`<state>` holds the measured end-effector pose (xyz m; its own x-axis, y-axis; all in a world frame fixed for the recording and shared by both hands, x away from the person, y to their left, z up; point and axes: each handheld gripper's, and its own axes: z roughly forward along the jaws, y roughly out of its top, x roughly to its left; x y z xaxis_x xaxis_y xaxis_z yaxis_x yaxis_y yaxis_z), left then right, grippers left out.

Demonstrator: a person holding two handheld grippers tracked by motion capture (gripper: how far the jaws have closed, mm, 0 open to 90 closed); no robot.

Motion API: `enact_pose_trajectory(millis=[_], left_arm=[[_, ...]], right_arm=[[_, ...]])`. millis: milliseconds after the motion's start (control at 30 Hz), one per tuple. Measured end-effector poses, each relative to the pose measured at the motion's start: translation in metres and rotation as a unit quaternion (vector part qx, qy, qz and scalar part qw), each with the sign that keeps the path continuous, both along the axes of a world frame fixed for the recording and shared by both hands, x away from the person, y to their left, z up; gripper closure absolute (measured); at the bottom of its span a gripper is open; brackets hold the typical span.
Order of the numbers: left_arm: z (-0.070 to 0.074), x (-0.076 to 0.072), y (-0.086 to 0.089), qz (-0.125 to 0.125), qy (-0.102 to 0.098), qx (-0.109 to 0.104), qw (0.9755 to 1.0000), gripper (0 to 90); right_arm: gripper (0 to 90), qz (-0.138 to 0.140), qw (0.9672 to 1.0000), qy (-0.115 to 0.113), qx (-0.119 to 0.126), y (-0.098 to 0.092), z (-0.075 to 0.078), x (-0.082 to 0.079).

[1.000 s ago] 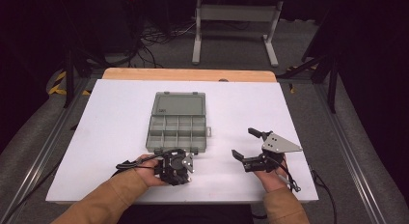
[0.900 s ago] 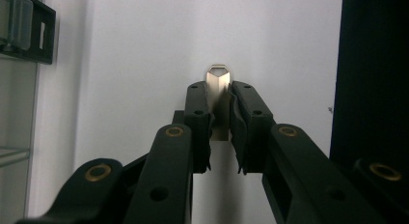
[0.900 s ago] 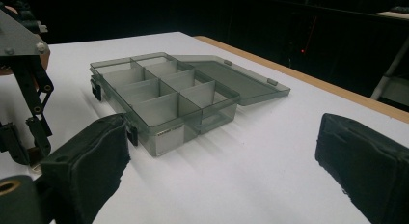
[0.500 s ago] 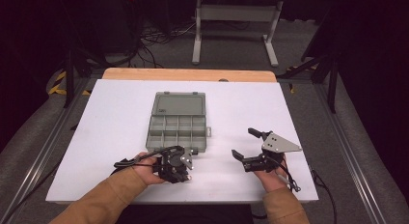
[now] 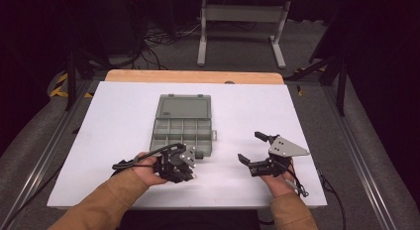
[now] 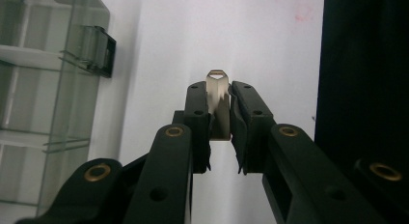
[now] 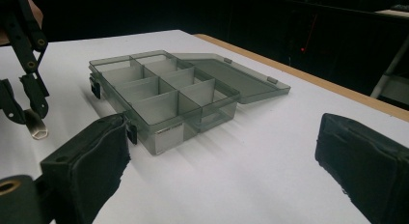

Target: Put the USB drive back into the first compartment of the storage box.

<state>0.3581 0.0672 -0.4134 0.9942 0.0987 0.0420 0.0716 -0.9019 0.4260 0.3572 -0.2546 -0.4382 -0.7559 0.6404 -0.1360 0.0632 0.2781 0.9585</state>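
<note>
A grey see-through compartment box lies open at the table's middle, its lid folded back on the far side. Just in front of its near edge my left gripper is shut on a small pale metal clip, held a little above the white tabletop. In the right gripper view that left gripper hangs at the far left with the clip at its tips, beside the box. My right gripper rests to the right of the box, jaws wide open with nothing between them.
The box's latch sticks out towards the left gripper. The white tabletop ends in a wooden strip at the far side. Beyond it are a metal stand and cables on the floor.
My left gripper has risen a little off the table with the clip in it. The right gripper has stayed where it was.
</note>
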Motion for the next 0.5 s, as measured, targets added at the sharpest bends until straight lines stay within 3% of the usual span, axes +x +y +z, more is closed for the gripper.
enact_pose_trajectory(millis=[500], left_arm=[[0.021, 0.003, 0.011, 0.020, -0.014, -0.037, 0.9990, 78.4]], right_arm=[[5.4, 0.001, 1.0000, 0.000, 0.001, 0.000, 0.000, 0.000]])
